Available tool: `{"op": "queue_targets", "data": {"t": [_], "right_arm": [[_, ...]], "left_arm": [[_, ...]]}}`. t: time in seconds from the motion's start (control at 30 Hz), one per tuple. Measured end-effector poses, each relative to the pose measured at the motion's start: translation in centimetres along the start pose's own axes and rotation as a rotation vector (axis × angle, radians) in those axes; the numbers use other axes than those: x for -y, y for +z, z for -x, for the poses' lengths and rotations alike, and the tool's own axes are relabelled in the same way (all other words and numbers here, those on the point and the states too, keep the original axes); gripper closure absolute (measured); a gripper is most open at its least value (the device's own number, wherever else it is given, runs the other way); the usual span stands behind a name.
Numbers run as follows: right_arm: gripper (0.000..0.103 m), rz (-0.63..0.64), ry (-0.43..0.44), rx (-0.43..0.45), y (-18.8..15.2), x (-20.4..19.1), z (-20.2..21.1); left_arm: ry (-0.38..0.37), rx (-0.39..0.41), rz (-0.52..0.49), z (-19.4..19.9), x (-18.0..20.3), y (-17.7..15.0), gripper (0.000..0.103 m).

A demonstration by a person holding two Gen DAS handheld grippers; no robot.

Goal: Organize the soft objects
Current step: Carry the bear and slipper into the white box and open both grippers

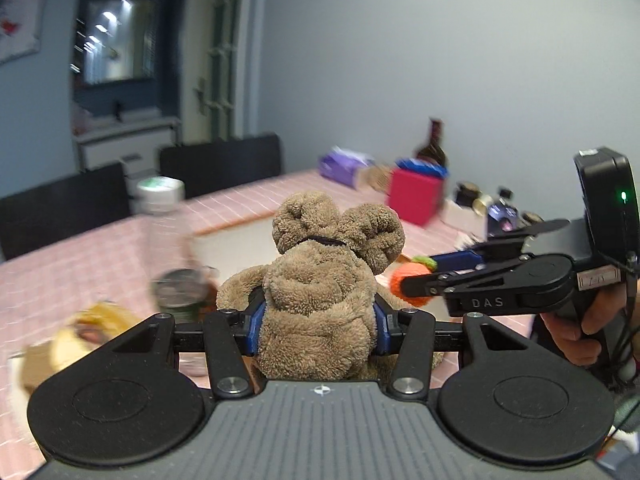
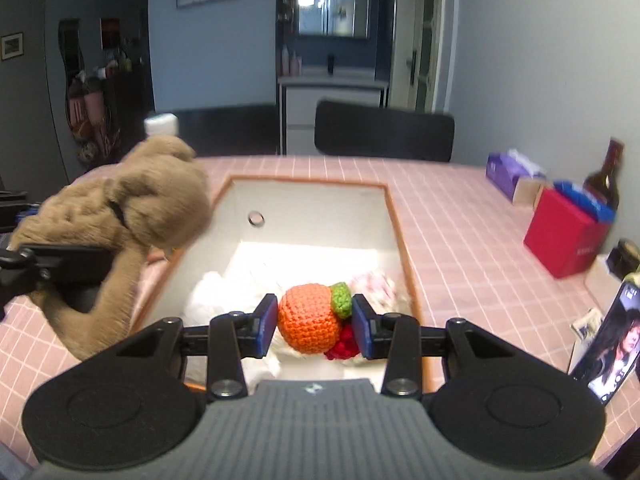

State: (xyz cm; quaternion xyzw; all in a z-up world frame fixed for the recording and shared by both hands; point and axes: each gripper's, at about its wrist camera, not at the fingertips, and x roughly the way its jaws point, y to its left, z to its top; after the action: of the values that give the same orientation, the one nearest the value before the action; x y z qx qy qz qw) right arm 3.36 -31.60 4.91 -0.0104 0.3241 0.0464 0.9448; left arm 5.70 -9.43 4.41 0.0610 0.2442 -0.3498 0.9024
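Note:
A brown plush toy [image 1: 320,276] sits upright between the blue pads of my left gripper [image 1: 320,332], which is shut on its body. In the right wrist view the same plush toy [image 2: 120,208] hangs at the left, beside the box, with a black finger [image 2: 68,262] of the left gripper across it. My right gripper [image 2: 315,326] is shut on an orange crochet fruit [image 2: 308,320] with a green leaf and a red part. It is held over a white box with an orange rim [image 2: 396,216]. Inside the box lie white and flowered soft things [image 2: 224,296].
The table has a pink checked cloth [image 2: 460,232]. At the right stand a red box [image 2: 564,236], a purple tissue pack [image 2: 508,172], a dark bottle [image 2: 604,176], jars and a propped phone [image 2: 608,344]. A clear bottle [image 1: 160,216] and a can stand at the left. Two dark chairs [image 2: 384,132] stand behind.

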Motion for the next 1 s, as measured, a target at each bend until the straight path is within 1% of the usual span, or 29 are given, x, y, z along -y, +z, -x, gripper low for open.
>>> {"op": "queue_targets", "data": {"t": [0.07,0.13,0.23,0.4,0.5,0.63,0.77,0.87,1.0], "right_arm": [[0.063,-0.01,0.012,-0.038,0.1,1.2,-0.7],[0.063,-0.007,0.015,-0.074,0.2,1.8,-1.6],[0.063,-0.007,0.029,-0.132,0.3,2.4,-3.2],[0.063,0.027,0.057,-0.216,0.6,2.7,-5.7],[0.062,0.045,0.077,-0.259,0.9,2.6,-6.8],[0.062,0.061,0.094,-0.295,0.9,2.8,-8.0],[0.061,0.077,0.111,-0.296,1.0,2.8,-8.4],[0.061,0.096,0.12,-0.3,0.9,2.4,-8.5],[0.06,0.107,0.119,-0.303,0.8,2.2,-8.5]], "left_arm": [[-0.041,-0.05,-0.006,-2.0,0.4,0.7,0.045],[-0.06,-0.093,-0.022,-3.8,0.7,1.1,0.045],[-0.061,-0.174,-0.048,-6.3,1.3,1.6,0.045],[-0.071,-0.291,-0.074,-9.5,1.5,1.0,0.044],[-0.081,-0.345,-0.061,-10.7,1.1,0.7,0.042],[-0.076,-0.391,-0.05,-11.8,0.6,0.3,0.04],[-0.054,-0.407,-0.057,-12.6,0.6,0.2,0.039],[-0.024,-0.407,-0.1,-13.1,1.2,-0.1,0.036],[-0.008,-0.44,-0.164,-13.5,2.0,-0.8,0.03]]}}
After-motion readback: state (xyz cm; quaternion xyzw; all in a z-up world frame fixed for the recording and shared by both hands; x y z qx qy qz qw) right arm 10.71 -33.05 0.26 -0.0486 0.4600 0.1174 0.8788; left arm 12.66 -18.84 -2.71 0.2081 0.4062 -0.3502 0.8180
